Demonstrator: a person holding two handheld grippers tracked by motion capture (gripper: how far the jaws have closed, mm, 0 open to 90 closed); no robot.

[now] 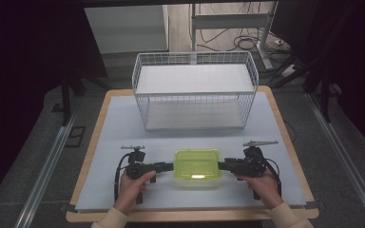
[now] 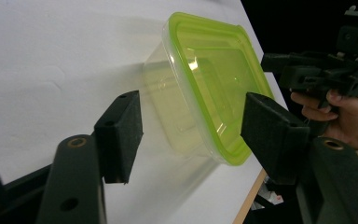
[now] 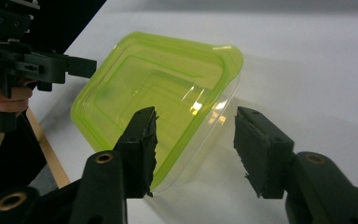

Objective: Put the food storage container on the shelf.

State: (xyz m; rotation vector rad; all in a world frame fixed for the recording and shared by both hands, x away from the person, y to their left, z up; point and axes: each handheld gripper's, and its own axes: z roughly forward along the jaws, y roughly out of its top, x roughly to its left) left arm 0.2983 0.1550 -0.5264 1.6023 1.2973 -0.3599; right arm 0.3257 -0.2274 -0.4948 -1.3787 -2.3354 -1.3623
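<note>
Both grippers, left gripper (image 2: 191, 135) and right gripper (image 3: 196, 149), have jaws apart around the box (image 1: 197, 167) ends; you look mid-approach. Next: close on its rims.

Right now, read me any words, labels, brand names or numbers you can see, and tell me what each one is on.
None can be read: the green lidded container, the white wire basket, the table, the left gripper and the right gripper show no legible text.

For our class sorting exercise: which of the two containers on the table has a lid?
The green-lidded plastic box between the tongs; the white wire basket behind it is open-topped.
</note>
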